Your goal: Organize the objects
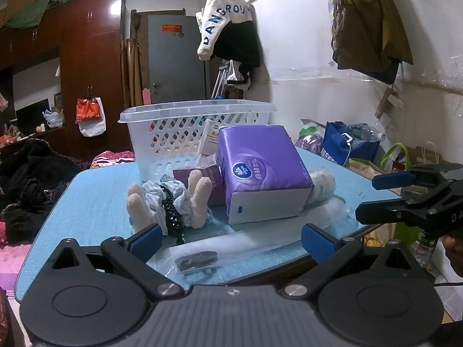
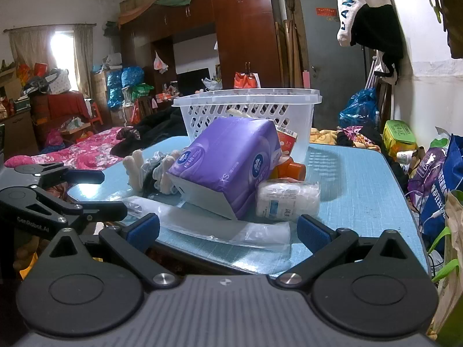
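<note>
Hovering at the near edge of the desk [image 1: 95, 202], the left gripper [image 1: 231, 241] and right gripper [image 2: 228, 231] both gape wide and hold nothing. Ahead of them sits the heap: a purple tissue pack [image 1: 260, 170], a plush toy [image 1: 170, 202] to its left, a clear plastic sleeve [image 2: 220, 228] nearest the fingertips, and the white basket [image 1: 185, 133] beyond. Sorting looks not yet begun; the next move likely calls for reaching forward and closing on one item.
</note>
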The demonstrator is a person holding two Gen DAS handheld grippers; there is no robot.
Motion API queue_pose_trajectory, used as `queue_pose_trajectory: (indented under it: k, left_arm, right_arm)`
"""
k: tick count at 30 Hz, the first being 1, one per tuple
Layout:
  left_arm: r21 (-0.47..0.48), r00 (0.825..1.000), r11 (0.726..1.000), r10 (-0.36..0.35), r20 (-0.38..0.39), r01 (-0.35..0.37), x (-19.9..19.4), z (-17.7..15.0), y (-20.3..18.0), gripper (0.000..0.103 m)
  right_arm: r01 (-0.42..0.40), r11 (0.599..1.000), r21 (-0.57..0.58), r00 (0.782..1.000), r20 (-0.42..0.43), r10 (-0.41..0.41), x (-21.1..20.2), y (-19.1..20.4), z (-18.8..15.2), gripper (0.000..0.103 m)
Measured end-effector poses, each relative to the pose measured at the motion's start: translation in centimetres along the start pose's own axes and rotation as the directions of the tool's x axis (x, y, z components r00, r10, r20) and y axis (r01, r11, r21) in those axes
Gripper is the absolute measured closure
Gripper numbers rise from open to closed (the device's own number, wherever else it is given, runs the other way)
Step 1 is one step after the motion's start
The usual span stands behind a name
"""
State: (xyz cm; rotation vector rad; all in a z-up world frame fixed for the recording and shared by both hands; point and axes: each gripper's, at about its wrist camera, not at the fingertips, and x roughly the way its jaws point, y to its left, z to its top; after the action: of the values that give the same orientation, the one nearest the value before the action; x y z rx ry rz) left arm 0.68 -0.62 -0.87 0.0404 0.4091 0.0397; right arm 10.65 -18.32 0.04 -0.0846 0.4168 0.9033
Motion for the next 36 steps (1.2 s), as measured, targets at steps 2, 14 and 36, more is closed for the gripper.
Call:
queue_pose_trajectory:
  k: [2,14,36]
  left_arm:
    - [0.002,1.0,1.0,0.001,0.001,-0.001,0.03,0.01,0.0,0.0]
    - [0.0,1.0,1.0,0.002,0.002,-0.002,0.03,0.01,0.04,0.0]
    - [-0.001,1.0,1.0,0.003,0.001,-0.003,0.13,-0.06,0.2,0.0]
  right_arm:
    - [0.002,1.0,-0.001,1.0,0.001,-0.002,-0.05,0.02,0.03,0.0]
    - [-0.001,1.0,-0.001,1.0,0.001,0.001,-0.05,0.0,0.03,0.0]
    - [0.004,1.0,-0.004,1.0,0.001,-0.004,0.07,-0.07,-0.01,0.0]
